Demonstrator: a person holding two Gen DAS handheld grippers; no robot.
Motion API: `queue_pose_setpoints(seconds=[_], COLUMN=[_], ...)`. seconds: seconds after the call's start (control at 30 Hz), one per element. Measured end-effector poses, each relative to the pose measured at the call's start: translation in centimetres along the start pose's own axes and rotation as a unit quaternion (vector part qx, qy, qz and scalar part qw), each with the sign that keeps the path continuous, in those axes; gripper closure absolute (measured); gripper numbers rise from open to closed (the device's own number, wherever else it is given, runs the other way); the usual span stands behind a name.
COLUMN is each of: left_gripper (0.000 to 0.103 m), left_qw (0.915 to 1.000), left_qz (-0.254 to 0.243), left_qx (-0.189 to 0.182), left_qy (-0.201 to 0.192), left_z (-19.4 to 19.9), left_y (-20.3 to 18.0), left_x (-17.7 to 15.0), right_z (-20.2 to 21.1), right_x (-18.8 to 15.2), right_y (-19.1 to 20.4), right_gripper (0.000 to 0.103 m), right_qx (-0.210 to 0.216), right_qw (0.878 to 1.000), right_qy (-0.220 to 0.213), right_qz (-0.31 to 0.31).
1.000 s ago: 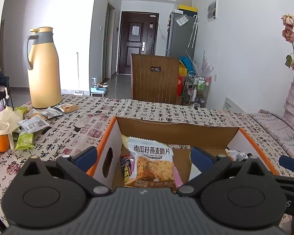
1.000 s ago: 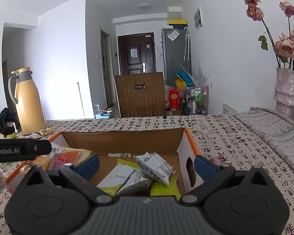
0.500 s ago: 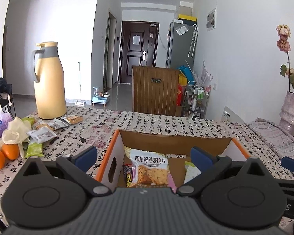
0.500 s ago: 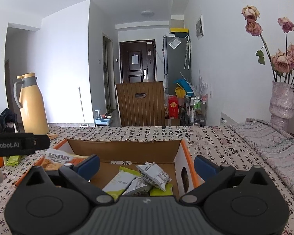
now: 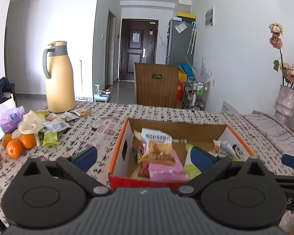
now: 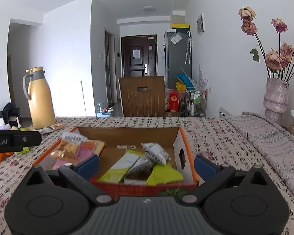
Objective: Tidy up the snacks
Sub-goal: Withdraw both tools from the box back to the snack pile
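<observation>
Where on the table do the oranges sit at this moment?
In the left wrist view the oranges sit at the table's far left, beside a green snack packet and in front of the purple tissue pack.

The right tongs point(image 6: 146, 164) gape empty over the cardboard box point(image 6: 127, 135) of snack packets point(image 6: 155, 153) on the tabletop point(image 6: 215, 135).

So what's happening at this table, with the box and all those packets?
A person is sorting snacks into a cardboard box using two handheld tools. The left tool and right tool are both open and empty. Several packets lie in the box; more wait beside the jug.
</observation>
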State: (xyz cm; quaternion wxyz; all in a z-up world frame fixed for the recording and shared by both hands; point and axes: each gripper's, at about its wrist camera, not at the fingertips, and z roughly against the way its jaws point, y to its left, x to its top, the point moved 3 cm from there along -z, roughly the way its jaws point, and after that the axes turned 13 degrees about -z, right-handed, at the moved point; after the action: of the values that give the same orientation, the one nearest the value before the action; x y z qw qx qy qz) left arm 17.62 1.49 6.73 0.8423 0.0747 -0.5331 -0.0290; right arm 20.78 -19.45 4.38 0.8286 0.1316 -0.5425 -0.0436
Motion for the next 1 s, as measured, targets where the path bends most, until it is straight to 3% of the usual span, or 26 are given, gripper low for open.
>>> queue_pose_setpoints(seconds=[0.43, 1.0], left_gripper=[0.000, 0.000], left_qw=[0.9987, 0.9948], left_qz=[-0.002, 0.013], left_qx=[-0.007, -0.015], left_qy=[0.051, 0.100], left_z=[1.8, -0.9], left_y=[1.5, 3.3], left_x=[-5.5, -10.3], right_z=[2.6, 1.7], right_x=[-4.1, -7.5], right_y=[0.2, -1.5], right_gripper=[0.000, 0.000], right_qx=[-0.006, -0.032], right_qw=[0.999, 0.995], right_qy=[0.044, 0.091], right_qz=[0.006, 0.011])
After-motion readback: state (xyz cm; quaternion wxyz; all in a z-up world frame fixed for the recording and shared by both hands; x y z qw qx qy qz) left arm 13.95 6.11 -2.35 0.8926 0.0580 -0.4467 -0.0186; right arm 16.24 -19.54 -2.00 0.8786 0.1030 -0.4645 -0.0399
